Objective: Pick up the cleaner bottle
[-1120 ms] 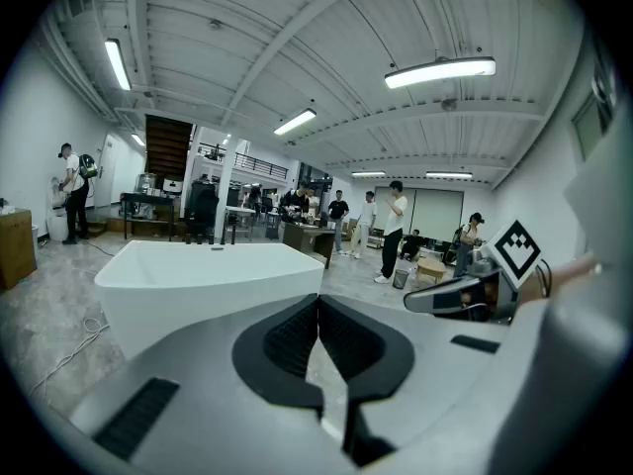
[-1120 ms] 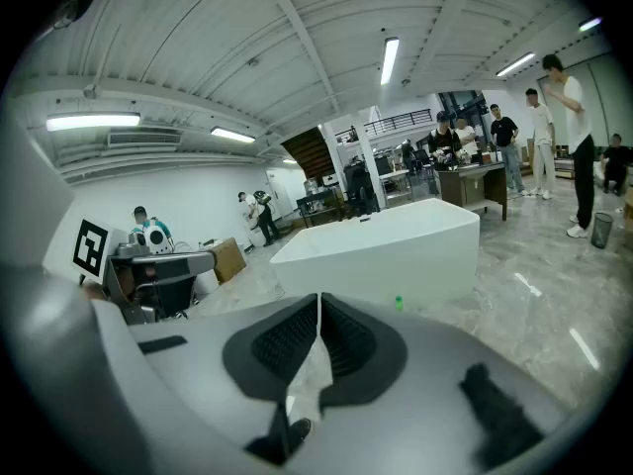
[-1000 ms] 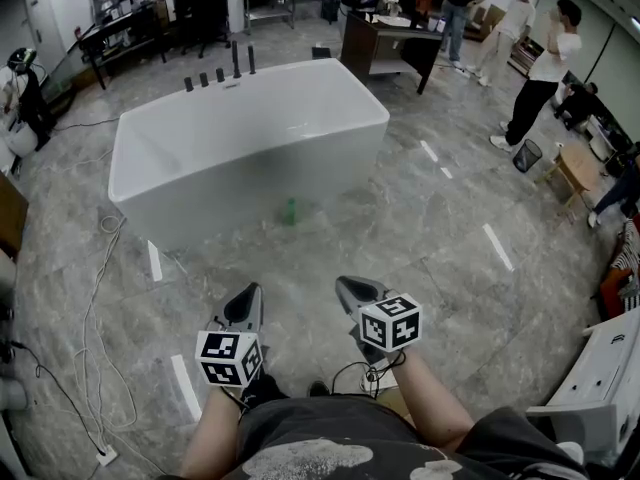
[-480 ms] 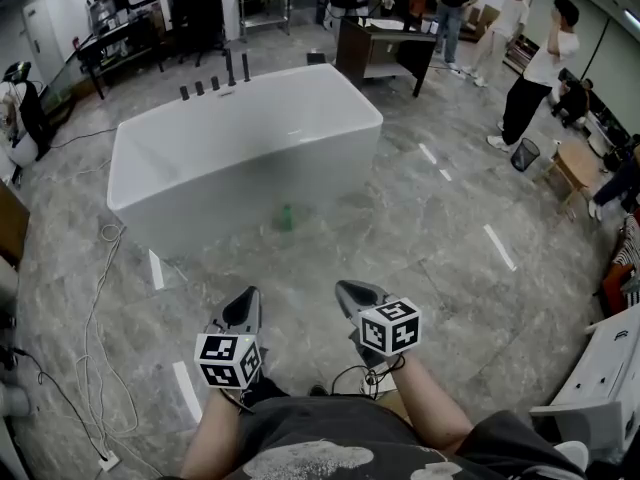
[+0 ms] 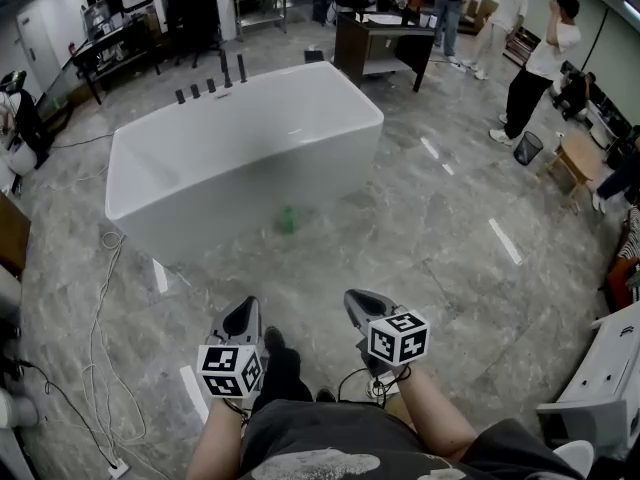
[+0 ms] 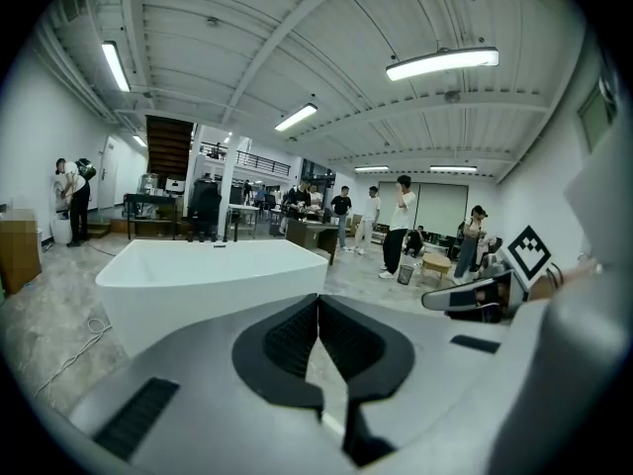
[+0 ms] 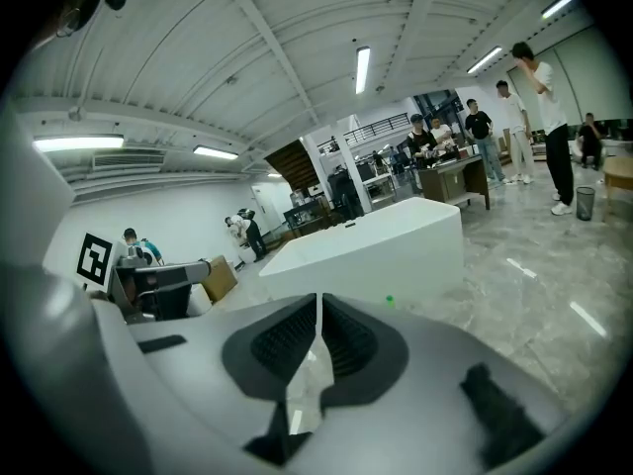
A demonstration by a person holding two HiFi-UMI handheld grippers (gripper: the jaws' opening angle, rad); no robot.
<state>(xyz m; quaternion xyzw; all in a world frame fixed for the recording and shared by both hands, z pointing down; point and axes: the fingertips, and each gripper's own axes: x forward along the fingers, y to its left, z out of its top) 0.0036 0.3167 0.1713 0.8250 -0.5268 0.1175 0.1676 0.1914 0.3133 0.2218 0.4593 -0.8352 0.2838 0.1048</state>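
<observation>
Head view: at centre frame, a small green cleaner bottle (image 5: 288, 220) on the floor (image 5: 430, 238), just beside the near wall of the white bathtub (image 5: 240, 138). Along the lower edge, left tongs (image 5: 248, 308) and right tongs (image 5: 354, 299), both well apart from the bottle, both pressed together on nothing.

Left gripper view: pads meeting at centre frame, nothing between them. Bathtub at left of middle. No bottle to be made out.

Right gripper view: likewise clamped together and empty. Bottle (image 7: 389, 300) only a green speck just right of centre, at the tub's foot.

Likely trouble from here:
- Arriving with tongs unopened and toppling the bottle.
- Striking the tub wall while closing so near it.
- Catching a foot on the loose cable (image 5: 108, 238) at left of the head view.
</observation>
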